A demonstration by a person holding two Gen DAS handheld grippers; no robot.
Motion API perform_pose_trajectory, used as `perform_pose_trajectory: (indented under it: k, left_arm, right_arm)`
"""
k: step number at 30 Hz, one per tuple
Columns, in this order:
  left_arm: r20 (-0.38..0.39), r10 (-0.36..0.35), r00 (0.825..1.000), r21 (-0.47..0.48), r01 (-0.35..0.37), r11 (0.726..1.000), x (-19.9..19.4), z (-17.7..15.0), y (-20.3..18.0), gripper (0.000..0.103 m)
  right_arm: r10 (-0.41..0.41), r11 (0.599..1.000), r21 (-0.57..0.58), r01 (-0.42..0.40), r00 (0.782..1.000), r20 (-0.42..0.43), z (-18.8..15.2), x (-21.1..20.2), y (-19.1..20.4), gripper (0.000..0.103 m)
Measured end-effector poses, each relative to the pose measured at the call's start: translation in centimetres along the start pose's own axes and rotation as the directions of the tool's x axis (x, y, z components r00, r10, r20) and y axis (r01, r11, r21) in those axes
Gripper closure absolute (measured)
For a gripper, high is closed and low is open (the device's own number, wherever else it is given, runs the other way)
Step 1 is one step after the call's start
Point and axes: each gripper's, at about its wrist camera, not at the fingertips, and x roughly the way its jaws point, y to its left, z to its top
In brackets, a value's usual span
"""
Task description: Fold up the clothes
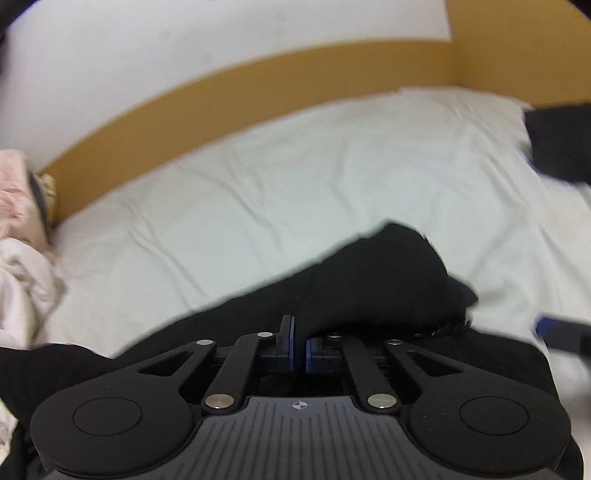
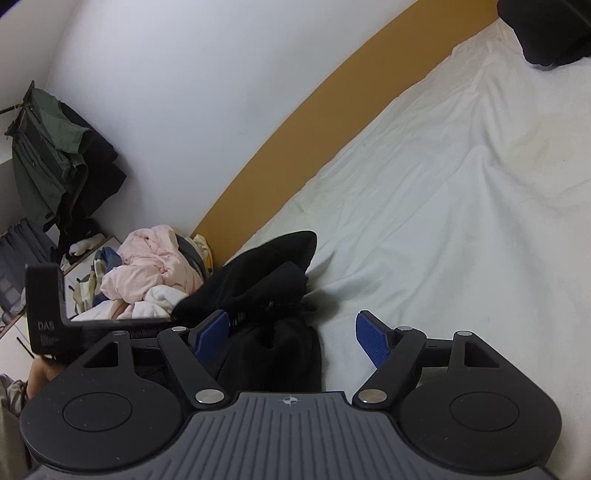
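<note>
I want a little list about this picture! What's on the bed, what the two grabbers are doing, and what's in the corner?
surface: bed with a white sheet
main item: black garment, crumpled near the bed's edge
left gripper: shut; whether it pinches the cloth cannot be told
right gripper: open, black garment between its fingers, pads not pressing
far end of bed: another dark item
corner pile: pink and white clothes
folding: not yet done
</note>
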Motion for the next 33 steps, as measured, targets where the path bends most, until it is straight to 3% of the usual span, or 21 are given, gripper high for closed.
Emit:
perform_pose_trajectory:
  k: [4, 7, 10, 13, 18, 22, 25, 29, 31, 33]
  left_arm:
    - [0.101, 0.062, 0.993, -0.124, -0.049, 0.991, -2.5, 1.7, 4.2, 0.098]
    - [0.141, 0.096, 0.985, -0.156, -0.074, 0.985, -4.8, 2.8, 7.4, 0.098]
    - [0.197, 0.136, 0.971, -0.187, -0.099, 0.977, -7.7, 3.6, 10.3, 0.098]
    - [0.250, 0.184, 0.950, -0.298, -0.106, 0.949, -10.4, 3.9, 13.9, 0.098]
    - [0.238, 0.300, 0.924, -0.391, -0.192, 0.900, -13.8, 3.0, 19.2, 0.098]
    - [0.227, 0.339, 0.913, -0.436, -0.217, 0.874, -16.2, 1.2, 22.3, 0.098]
    - [0.238, 0.338, 0.911, -0.429, -0.214, 0.878, -18.3, 0.3, 23.1, 0.098]
    - [0.268, 0.318, 0.910, -0.397, -0.197, 0.897, -21.0, 0.1, 23.1, 0.098]
    - [0.288, 0.295, 0.911, -0.381, -0.174, 0.908, -22.1, 0.1, 22.8, 0.098]
    - [0.308, 0.278, 0.910, -0.352, -0.162, 0.922, -23.0, 0.2, 22.3, 0.098]
  right_arm:
    - [-0.002, 1.000, 0.002, 0.002, 1.000, 0.004, -0.2, -0.2, -0.5, 0.025]
    - [-0.001, 1.000, 0.002, 0.001, 1.000, 0.003, -0.3, -0.3, -0.8, 0.025]
    - [-0.004, 1.000, -0.002, 0.004, 1.000, -0.001, -0.4, -0.3, -1.1, 0.025]
    - [-0.007, 1.000, -0.006, 0.007, 1.000, -0.004, -0.5, -0.4, -1.6, 0.025]
    - [-0.023, 1.000, -0.014, 0.023, 1.000, -0.005, -0.8, -0.4, -2.0, 0.025]
    - [-0.034, 0.999, -0.020, 0.033, 0.999, -0.008, -1.0, -0.6, -2.3, 0.025]
    - [-0.055, 0.998, -0.034, 0.055, 0.998, -0.014, -1.1, -0.8, -2.4, 0.025]
    - [-0.186, 0.975, -0.127, 0.182, 0.982, -0.017, -1.7, -1.1, -1.0, 0.025]
    - [-0.201, 0.961, -0.193, 0.199, 0.979, 0.004, -2.4, -1.7, 0.3, 0.025]
    - [-0.161, 0.946, -0.285, 0.158, 0.987, 0.013, -3.1, -2.3, 2.2, 0.025]
